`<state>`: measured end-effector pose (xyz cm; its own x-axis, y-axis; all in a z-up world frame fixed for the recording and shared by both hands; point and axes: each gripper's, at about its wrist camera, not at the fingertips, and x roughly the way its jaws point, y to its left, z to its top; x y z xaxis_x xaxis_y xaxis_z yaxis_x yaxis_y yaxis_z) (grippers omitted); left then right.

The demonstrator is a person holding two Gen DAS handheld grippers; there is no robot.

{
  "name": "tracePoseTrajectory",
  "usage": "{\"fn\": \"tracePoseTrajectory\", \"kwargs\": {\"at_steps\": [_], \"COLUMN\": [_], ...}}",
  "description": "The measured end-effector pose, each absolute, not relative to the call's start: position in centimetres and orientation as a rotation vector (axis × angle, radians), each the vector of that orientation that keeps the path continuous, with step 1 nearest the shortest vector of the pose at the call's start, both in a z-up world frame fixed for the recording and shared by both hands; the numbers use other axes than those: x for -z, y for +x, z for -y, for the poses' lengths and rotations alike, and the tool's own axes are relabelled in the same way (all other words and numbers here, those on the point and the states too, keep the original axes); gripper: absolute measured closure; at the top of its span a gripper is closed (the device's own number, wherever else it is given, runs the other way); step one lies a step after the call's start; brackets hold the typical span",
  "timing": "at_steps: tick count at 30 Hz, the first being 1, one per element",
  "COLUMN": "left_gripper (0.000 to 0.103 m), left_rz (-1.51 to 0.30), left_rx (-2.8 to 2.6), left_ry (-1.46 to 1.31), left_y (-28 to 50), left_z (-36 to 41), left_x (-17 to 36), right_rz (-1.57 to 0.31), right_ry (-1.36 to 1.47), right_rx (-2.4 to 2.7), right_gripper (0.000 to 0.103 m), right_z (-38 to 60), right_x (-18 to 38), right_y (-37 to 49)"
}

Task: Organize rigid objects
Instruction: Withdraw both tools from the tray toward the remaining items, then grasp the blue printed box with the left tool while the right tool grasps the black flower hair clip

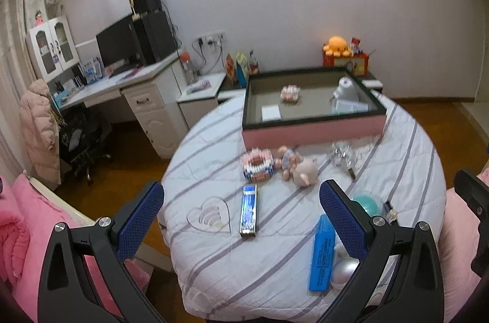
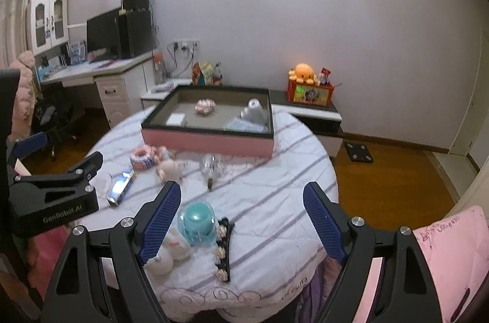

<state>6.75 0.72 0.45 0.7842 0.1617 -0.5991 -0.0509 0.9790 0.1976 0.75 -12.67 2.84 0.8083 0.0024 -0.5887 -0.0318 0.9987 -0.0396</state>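
Observation:
A round table with a striped cloth (image 1: 214, 271) holds a pink box with a dark rim (image 1: 311, 132) at its far side. Loose things lie in front of it: a clear heart dish (image 1: 209, 215), a long blue box (image 1: 249, 210), a blue case (image 1: 321, 255), a pink pig figure (image 1: 304, 171), a teal dome (image 2: 197, 223), a black hair clip (image 2: 223, 249) and a clear glass piece (image 2: 212, 165). My left gripper (image 1: 241, 222) is open and empty above the table's near edge. My right gripper (image 2: 241, 222) is open and empty, just right of the teal dome.
The pink box (image 2: 211, 141) holds a paper roll (image 2: 255, 109), a white pad and a small pink item. A white desk with a monitor (image 1: 119, 42) stands at the left. A low cabinet with an orange plush (image 2: 302, 74) is behind the table. Pink bedding (image 1: 15, 231) lies near left.

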Motion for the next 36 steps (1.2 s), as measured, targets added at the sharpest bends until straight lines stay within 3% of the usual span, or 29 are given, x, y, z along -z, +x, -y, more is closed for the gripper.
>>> {"fn": "tracePoseTrajectory", "kwargs": {"at_steps": [15,23,24,25,26,27,28,29,36], "left_gripper": [0.0,0.0,0.001,0.003,0.021,0.053,0.071,0.083,0.083], "left_rz": [-0.956,-1.054,-1.045,-1.036,-1.014,-1.006,-0.993,-0.986,-0.981], "left_rx": [-0.148,-0.129,-0.111,-0.098,-0.06,-0.018,0.003,-0.017,-0.011], "left_ry": [0.117,0.081,0.069,0.063,0.048,0.039,0.05,0.084,0.096], "left_y": [11.2,14.4,14.7,14.8,14.7,14.6,14.4,14.3,14.0], "left_z": [-4.3,-5.3,-5.3,-5.3,-5.2,-5.1,-4.7,-4.3,-3.5], "left_x": [8.2,11.9,12.3,12.4,12.3,12.1,11.7,11.5,11.7], "right_rz": [-0.969,-1.044,-1.023,-1.014,-1.006,-1.002,-0.998,-0.998,-1.012], "right_ry": [-0.042,-0.008,-0.002,-0.01,-0.016,-0.011,-0.018,-0.012,0.026], "right_rx": [0.015,-0.005,-0.006,-0.007,-0.012,-0.02,-0.008,-0.007,-0.046], "right_gripper": [0.019,0.02,0.024,0.034,0.042,0.071,0.089,0.089,0.089], "right_z": [13.6,13.8,13.9,13.9,13.9,13.9,14.0,14.2,14.8], "right_x": [6.7,10.0,10.0,10.0,10.0,9.8,9.5,9.4,9.4], "right_y": [3.3,5.2,5.5,5.7,5.8,5.9,6.0,6.2,6.8]}}
